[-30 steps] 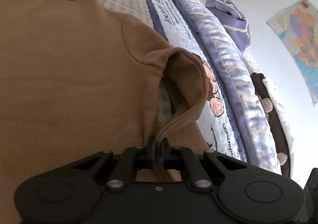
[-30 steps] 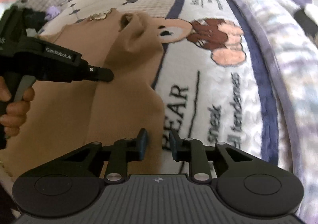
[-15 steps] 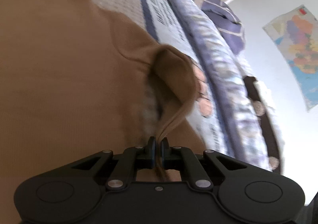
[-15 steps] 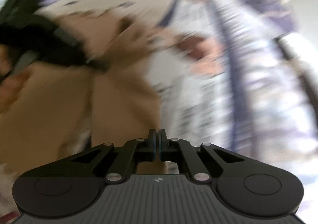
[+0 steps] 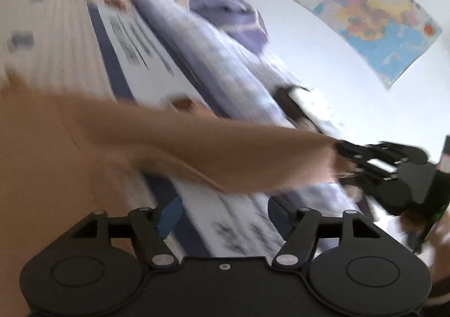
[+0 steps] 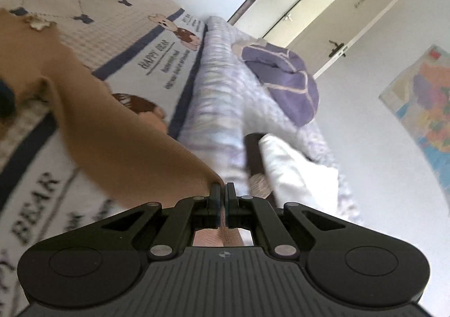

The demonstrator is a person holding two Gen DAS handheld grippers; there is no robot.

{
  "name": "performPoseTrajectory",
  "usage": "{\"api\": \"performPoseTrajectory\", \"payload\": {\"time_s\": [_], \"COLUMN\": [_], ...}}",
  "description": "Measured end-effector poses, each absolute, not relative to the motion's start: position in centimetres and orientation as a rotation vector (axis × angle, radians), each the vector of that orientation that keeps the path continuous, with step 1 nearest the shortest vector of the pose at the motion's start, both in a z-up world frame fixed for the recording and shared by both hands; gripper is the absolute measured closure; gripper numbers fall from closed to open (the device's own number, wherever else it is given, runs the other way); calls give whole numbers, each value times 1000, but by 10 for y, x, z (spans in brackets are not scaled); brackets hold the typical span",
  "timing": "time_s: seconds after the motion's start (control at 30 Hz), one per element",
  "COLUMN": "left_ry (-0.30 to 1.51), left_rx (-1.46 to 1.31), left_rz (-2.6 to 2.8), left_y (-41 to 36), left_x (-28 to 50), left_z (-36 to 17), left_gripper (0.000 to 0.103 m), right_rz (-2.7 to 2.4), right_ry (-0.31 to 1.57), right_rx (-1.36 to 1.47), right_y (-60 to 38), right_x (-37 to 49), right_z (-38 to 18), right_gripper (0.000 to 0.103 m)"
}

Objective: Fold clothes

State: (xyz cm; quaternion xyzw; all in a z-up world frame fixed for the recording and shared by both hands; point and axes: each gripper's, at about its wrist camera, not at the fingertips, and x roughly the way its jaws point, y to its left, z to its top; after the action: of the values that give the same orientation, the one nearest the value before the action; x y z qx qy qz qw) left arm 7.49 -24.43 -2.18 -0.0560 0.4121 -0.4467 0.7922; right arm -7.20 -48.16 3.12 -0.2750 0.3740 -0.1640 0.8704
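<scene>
Right wrist view: the right gripper is clamped on the cuff of a tan sweater's sleeve, drawing it out taut over the bear-print bedspread, seemingly to straighten it for a fold. The left gripper, fingers spread and empty, hovers above the sweater, lying on the bed

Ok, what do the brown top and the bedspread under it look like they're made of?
The brown top looks like a soft, matte ribbed knit: fine parallel ribs show, and it drapes limply from the right gripper, whose jaws are shut on it. The bedspread looks like quilted, textured cotton with printed bears and lettering, though the fibre is uncertain.
</scene>
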Motion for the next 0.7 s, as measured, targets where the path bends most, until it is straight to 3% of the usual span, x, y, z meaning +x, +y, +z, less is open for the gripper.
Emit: {"api": "performPoseTrajectory", "payload": {"time_s": [0.13,0.2,0.27,0.33,0.6,0.63,0.7], "left_ry": [753,701,697,706,738,757,799], "left_rx": [171,292,322,331,367,361,345], "left_rz": [-822,-827,-854,-882,-997,-1003,-994], "left_y": [-255,-263,-268,-270,-282,-282,-280], "left_x": [120,139,153,165,215,220,224], "left_z": [-25,-33,-40,-46,-73,-77,-86], "left_gripper": [32,23,6,1,3,6,29], "right_rz": [-336,-336,-338,-339,-346,-347,-350], "right_ry": [794,797,799,799,795,792,787], "right_rx": [-635,-669,-690,-693,-735,-740,-741], "right_y": [-492,-494,-496,-499,-500,-500,-500], "right_x": [-47,-39,-31,-25,-22,-21,-20], "right_z": [27,25,22,22,15,14,12], "right_gripper": [100,100,100,99,99,99,99]}}
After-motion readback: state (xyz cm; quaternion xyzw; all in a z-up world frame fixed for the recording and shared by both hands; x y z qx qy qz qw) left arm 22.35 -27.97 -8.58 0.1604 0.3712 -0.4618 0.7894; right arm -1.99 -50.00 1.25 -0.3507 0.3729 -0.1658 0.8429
